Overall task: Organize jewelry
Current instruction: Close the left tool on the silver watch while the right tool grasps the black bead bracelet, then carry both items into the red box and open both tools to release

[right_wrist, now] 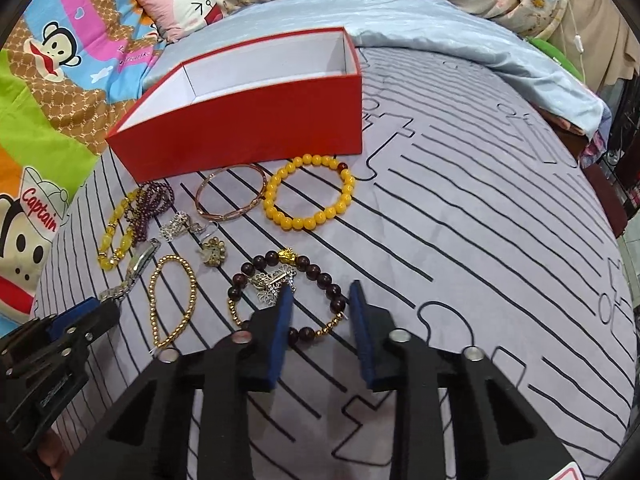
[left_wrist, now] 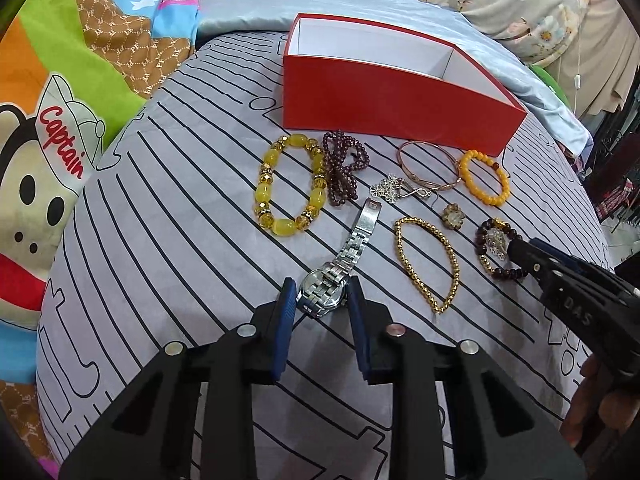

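Observation:
An open red box (left_wrist: 392, 108) with a white inside stands at the back of the bed. Several pieces of jewelry lie in front of it. My left gripper (left_wrist: 321, 291) is shut on the case of a silver watch (left_wrist: 356, 248), whose band trails away toward the box. My right gripper (right_wrist: 320, 295) is down over a dark bead bracelet (right_wrist: 316, 270) with a gold charm. Its blue pads straddle the bracelet's right side, with a gap still showing beside the beads. In the left wrist view the right gripper (left_wrist: 516, 248) comes in from the right.
A big yellow bead bracelet (left_wrist: 288, 188), purple beads (left_wrist: 344, 168), a rose bangle (left_wrist: 428, 164), an orange bead bracelet (right_wrist: 308, 192) and a gold bead chain (left_wrist: 428, 264) lie on the striped grey sheet (right_wrist: 480, 240). A light blue blanket (right_wrist: 440, 28) is bunched behind the box.

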